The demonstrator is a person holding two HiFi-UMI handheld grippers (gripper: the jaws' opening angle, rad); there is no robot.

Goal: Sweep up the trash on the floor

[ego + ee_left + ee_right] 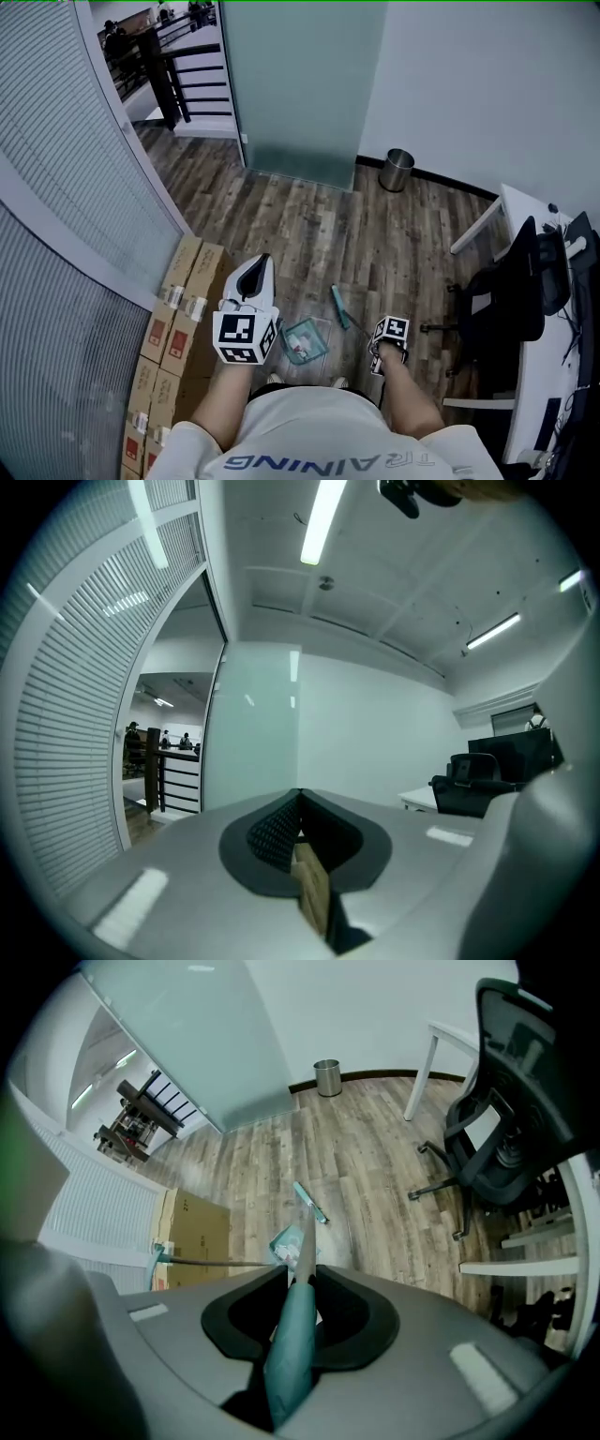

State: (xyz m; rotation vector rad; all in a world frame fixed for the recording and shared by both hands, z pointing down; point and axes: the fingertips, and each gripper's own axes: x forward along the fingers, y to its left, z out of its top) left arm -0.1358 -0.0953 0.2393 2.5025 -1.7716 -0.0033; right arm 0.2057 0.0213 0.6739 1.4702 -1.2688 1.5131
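My right gripper [386, 349] points down at the floor and is shut on the teal grip of a broom handle [286, 1354]. The handle runs down to the teal broom head [339, 306], which lies on the wood floor, also seen in the right gripper view [311, 1204]. A teal dustpan [303, 340] with bits of trash in it sits just left of the broom head; its thin dark handle [216, 1262] runs off to the left. My left gripper [255, 274] is raised, points level and is shut [300, 803]; a thin tan strip shows at its jaws, and I cannot tell what it is.
Cardboard boxes [178, 309] line the blinds on the left. A steel bin [397, 170] stands by the far wall. A black office chair [506, 300] and a white desk [511, 202] are on the right. Stairs with a dark railing [178, 75] lie beyond the glass partition.
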